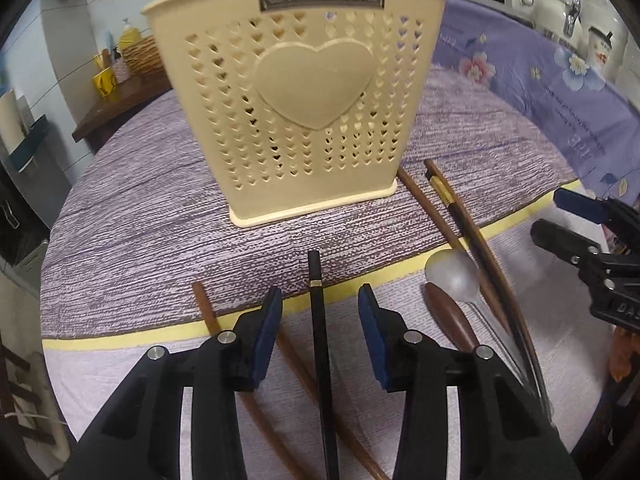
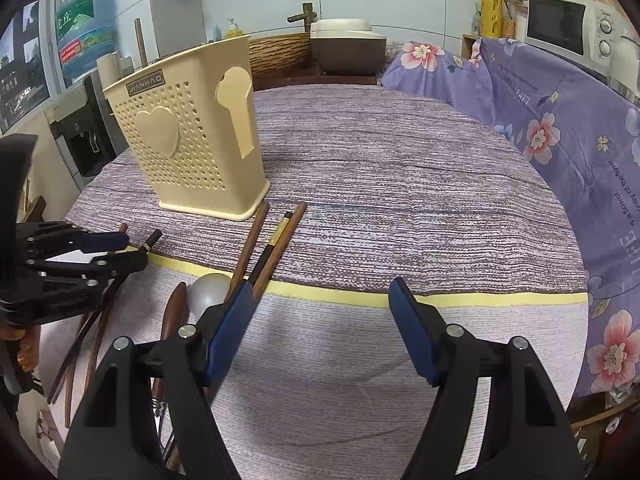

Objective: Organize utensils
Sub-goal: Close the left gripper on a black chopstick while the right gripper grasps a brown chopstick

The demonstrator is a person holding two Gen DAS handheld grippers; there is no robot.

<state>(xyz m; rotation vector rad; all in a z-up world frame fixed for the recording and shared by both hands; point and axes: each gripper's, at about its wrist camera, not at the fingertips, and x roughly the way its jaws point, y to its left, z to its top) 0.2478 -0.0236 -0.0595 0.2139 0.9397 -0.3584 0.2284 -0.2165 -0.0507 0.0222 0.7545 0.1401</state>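
Straddling a slim black chopstick (image 1: pixel 319 344), the left claw (image 1: pixel 319 334) gapes apart.

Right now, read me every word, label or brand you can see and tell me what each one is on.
"JIANHAO": plate on the holder, mirrored in the left wrist view.
"of the flower": floral cloth; the rest of its print is too blurred.
Water jug: label characters too blurred to read.
Right gripper: raised letters, partly cut off, unreadable.

Black chopstick (image 1: pixel 320 344) lies before upright cream holder (image 1: pixel 304 104).
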